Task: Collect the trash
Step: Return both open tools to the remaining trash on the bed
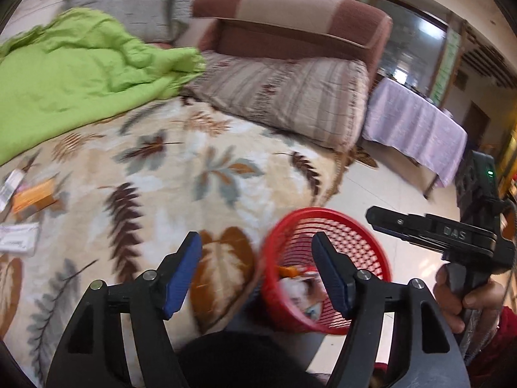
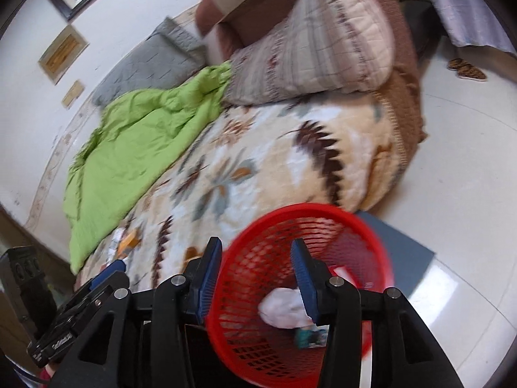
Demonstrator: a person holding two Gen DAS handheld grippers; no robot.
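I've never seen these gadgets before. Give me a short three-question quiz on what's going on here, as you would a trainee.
1. True or false: the left hand-held gripper holds a piece of trash.
2. Where does the red basket stand: A) on the bed, B) on the floor beside the bed, C) on the purple-covered table?
3. Name one item lying in the basket.

Key: 1. False, its jaws are open and empty. 2. B. 3. A crumpled white wad.
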